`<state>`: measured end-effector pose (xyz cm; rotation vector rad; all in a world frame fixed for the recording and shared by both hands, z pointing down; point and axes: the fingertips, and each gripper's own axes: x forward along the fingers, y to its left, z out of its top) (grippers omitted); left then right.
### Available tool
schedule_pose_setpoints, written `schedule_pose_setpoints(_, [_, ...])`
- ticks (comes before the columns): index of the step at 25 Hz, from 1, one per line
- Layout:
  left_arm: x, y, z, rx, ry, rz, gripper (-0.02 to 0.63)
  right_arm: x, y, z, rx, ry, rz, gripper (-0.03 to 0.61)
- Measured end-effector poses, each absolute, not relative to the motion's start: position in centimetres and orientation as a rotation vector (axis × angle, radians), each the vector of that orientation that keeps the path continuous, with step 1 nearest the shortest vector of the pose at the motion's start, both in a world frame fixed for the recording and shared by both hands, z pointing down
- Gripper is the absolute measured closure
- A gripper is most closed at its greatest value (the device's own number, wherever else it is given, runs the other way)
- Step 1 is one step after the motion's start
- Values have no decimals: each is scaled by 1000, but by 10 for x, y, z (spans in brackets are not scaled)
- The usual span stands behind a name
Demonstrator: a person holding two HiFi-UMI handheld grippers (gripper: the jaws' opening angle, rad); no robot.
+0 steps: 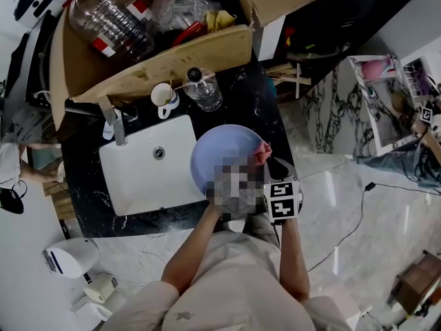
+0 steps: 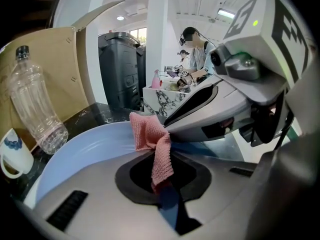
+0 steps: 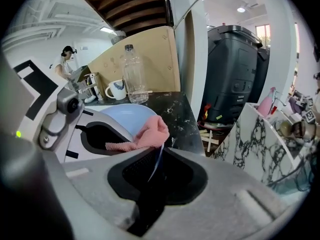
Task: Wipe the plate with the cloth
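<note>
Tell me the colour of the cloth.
Pink; the cloth shows best in the left gripper view.

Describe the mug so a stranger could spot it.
Find the black counter, then the white sink set in it. Beyond the sink, by the cardboard box, stands the mug, left of the clear bottle: short, white, handled, with a blue mark.

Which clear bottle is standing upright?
The small plastic bottle on the counter beside the mug; the larger bottle lies on its side in the cardboard box.
</note>
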<state>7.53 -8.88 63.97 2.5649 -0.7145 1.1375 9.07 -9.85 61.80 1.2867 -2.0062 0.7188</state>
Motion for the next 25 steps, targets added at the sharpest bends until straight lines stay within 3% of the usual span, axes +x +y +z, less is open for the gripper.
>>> schedule_pose_setpoints(9, [77,-88,639,2578,-701,1142,580,91,-99,621,1242,-1955,740,541])
schedule_pose_setpoints(25, [81,-84,641,2621,-621,1163,580,95,-104,636,1447,-2094,1145,558])
